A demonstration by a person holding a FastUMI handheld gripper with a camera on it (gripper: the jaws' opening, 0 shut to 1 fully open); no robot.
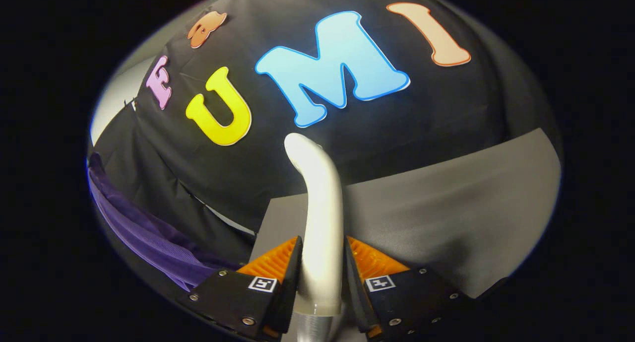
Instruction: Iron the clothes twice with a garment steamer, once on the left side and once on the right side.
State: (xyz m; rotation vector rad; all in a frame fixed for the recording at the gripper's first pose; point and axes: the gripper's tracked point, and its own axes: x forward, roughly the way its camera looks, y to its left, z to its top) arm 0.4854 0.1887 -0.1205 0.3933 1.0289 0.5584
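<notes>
Here, one garment steamer [321, 218] stands between the gripper's [321, 277] two fingers, its pale, smooth handle rising from a ribbed hose section low down and curving toward eleven o'clock at its rounded top. Both fingers [278, 270] press against the handle from either side, at nine and three o'clock of it, so the gripper is clamped on the steamer rather than spread. Only this handle part of the steamer can be seen; its head is hidden.

Each finger carries one small square marker tag, two in all, printed with a blocky black-and-white pattern; no readable words or brand names appear on them or on the steamer. Several small screws dot the finger mounts.

At about eight o'clock from the steamer, well off to the side, lies one piece of purple clothing [144, 228], a thin, finely ribbed fabric draped in a long band. It is apart from the steamer and the fingers.

Beyond the fingers, from one to four o'clock of the handle, spreads a plain grey tabletop [446, 208], with a lighter grey panel just behind the handle at ten o'clock of the fingers. Farther back hangs the booth's black cloth wall [248, 173], creased, with a strip of pale surface past its edge at ten o'clock.
</notes>
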